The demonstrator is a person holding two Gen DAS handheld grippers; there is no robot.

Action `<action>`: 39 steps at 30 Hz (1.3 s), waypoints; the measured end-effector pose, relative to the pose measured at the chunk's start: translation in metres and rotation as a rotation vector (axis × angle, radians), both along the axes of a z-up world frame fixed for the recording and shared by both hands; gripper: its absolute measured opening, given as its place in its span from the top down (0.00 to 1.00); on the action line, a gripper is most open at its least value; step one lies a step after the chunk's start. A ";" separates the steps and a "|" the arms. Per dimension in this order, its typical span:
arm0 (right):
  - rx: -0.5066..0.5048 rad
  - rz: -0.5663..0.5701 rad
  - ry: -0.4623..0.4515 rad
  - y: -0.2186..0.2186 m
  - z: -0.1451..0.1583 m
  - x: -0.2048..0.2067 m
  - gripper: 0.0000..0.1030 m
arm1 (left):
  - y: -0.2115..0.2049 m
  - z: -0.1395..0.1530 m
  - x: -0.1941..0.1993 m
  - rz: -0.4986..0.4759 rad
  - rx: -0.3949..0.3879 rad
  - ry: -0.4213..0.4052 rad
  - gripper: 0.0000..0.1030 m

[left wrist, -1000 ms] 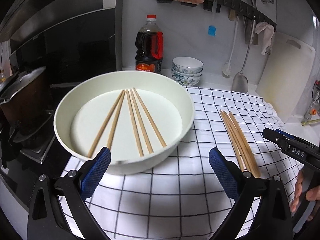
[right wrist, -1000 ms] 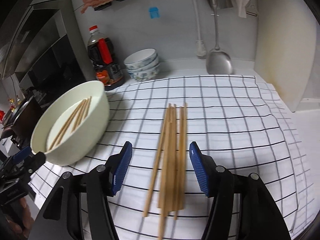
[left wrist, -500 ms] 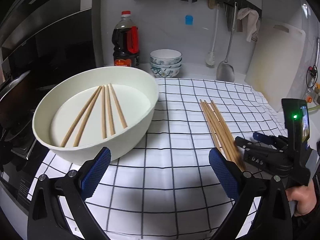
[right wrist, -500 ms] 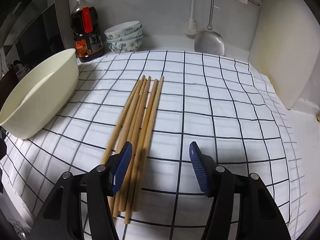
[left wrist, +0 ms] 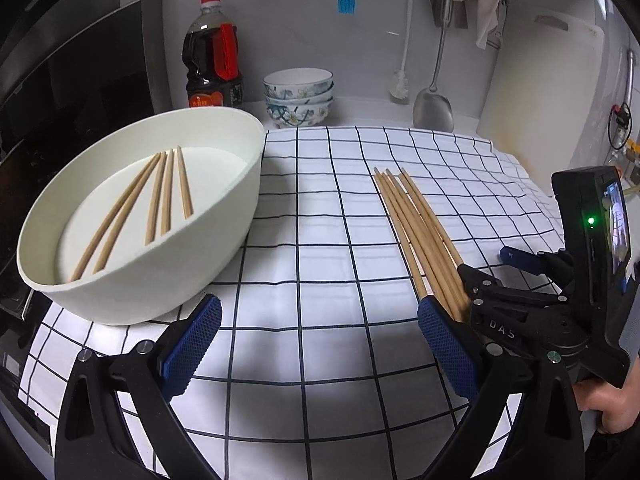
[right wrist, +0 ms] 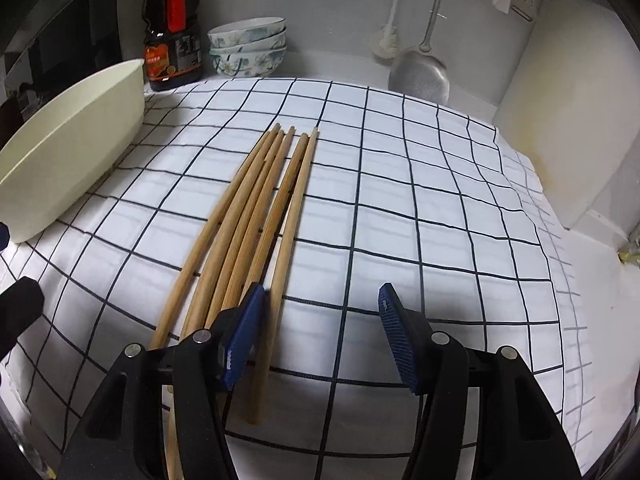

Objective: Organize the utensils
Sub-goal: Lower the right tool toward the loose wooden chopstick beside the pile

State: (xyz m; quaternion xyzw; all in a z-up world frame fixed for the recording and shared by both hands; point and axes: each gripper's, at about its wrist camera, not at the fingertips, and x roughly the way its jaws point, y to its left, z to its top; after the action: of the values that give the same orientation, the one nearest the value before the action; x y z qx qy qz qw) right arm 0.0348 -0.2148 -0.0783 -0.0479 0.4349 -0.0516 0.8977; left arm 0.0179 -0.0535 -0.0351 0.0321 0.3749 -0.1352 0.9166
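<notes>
Because the loose chopsticks (right wrist: pixel 256 216) lie on the checked cloth (right wrist: pixel 420 208) running toward twelve o'clock, at eleven of the spread-open, empty right gripper (right wrist: pixel 320 332), it sits nearest; the left gripper (left wrist: pixel 320 344) gapes idle.

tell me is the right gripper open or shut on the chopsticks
Open. The right gripper has its blue pads wide apart, holding nothing; the chopsticks lie flat on the checked cloth, mostly beside its left pad.

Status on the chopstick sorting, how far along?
Done: five wooden chopsticks lie in the white round basin. In hand: nothing; the right hand-held gripper is open, low at the near end of the loose bundle of chopsticks on the checked cloth. Left hand-held gripper open, empty. Left: that bundle.
</notes>
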 end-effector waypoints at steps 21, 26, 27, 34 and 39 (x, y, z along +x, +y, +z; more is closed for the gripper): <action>0.102 -0.090 -0.001 -0.056 -0.002 0.002 0.51 | -0.040 -0.026 0.021 -0.012 0.056 0.084 0.06; 0.123 -0.091 0.000 -0.061 -0.002 0.002 0.51 | -0.050 -0.031 0.020 -0.028 0.085 0.093 0.06; 0.121 -0.088 -0.001 -0.060 -0.003 0.002 0.51 | -0.053 -0.032 0.020 -0.030 0.095 0.091 0.06; 0.120 -0.083 -0.003 -0.058 -0.003 0.002 0.51 | -0.058 -0.042 0.024 -0.018 0.138 0.123 0.06; 0.119 -0.082 -0.003 -0.059 -0.003 0.002 0.51 | -0.058 -0.042 0.031 -0.014 0.144 0.161 0.05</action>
State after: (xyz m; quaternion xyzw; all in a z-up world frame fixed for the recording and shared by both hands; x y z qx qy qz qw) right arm 0.0366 -0.2738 -0.0814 0.0234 0.4372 -0.0627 0.8969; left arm 0.0486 -0.1113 -0.0775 0.0895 0.4558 -0.1162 0.8779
